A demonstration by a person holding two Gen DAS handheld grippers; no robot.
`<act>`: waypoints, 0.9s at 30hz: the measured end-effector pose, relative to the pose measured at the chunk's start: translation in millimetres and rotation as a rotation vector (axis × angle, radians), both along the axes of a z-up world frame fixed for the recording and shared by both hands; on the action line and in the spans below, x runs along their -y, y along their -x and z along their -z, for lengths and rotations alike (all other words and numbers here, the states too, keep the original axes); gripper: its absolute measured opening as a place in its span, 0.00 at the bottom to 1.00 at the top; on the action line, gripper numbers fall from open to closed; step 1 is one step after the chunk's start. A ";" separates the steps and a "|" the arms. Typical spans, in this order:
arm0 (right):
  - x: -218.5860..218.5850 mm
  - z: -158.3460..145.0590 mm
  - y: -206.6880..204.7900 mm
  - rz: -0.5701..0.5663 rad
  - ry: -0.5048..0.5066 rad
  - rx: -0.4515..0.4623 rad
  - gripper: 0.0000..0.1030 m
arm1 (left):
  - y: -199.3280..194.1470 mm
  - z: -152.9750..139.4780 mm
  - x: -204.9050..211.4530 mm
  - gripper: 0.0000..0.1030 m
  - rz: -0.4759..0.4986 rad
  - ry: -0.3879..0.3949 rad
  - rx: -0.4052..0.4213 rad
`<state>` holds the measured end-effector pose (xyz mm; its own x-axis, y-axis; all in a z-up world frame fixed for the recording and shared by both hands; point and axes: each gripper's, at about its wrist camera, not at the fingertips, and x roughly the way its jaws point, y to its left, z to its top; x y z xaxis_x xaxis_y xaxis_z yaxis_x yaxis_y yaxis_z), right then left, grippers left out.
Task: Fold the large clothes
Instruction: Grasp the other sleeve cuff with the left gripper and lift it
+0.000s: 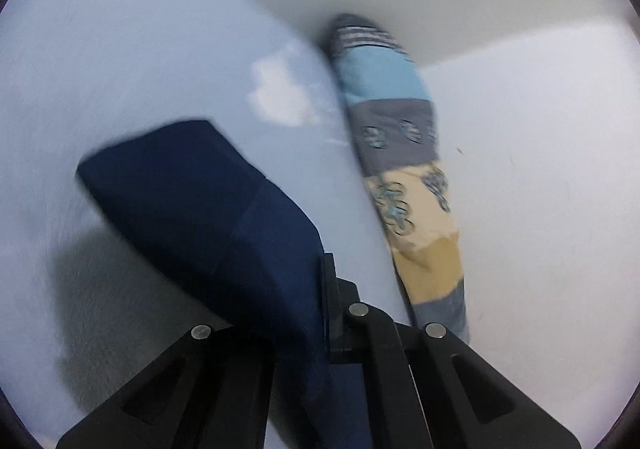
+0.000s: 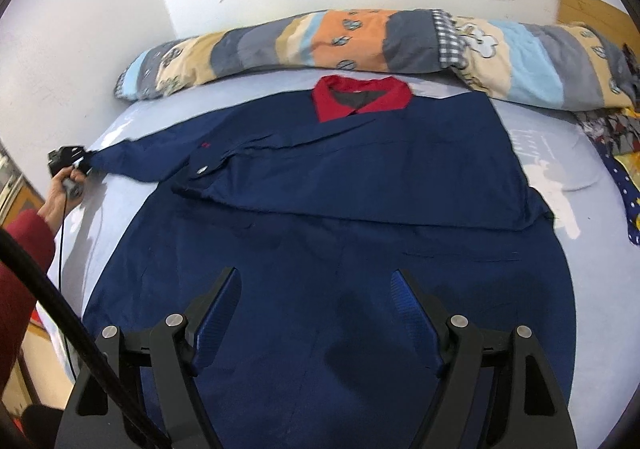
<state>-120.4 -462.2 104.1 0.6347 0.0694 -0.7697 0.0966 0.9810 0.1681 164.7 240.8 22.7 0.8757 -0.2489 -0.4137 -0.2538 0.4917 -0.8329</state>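
Gripping the end of the navy sleeve (image 1: 192, 205), the left gripper (image 1: 326, 289) has its jaws pressed together on the cloth, at the left edge of the bed. In the right wrist view a hand (image 2: 54, 201) in a red sleeve (image 2: 20, 273) holds it there. The right gripper (image 2: 316, 313) hangs with jaws wide apart above the lower part of the navy shirt (image 2: 320, 209), holding nothing. This shirt, with a red collar (image 2: 362, 99), lies spread on the pale blue sheet (image 2: 560, 153). A striped quilt roll (image 2: 360, 43) lies along the wall behind it.
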 end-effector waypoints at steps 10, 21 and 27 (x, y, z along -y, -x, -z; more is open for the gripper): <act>50.7 -40.8 25.7 0.178 -0.038 0.136 0.79 | 13.7 -162.5 93.6 0.02 0.190 -0.251 0.148; 105.1 -92.2 80.8 0.310 -0.107 0.305 0.79 | 62.7 -309.3 326.1 0.02 0.443 -0.480 0.301; 128.3 -110.5 110.1 0.369 -0.134 0.376 0.79 | 100.4 -295.2 504.1 0.02 0.603 -0.694 0.318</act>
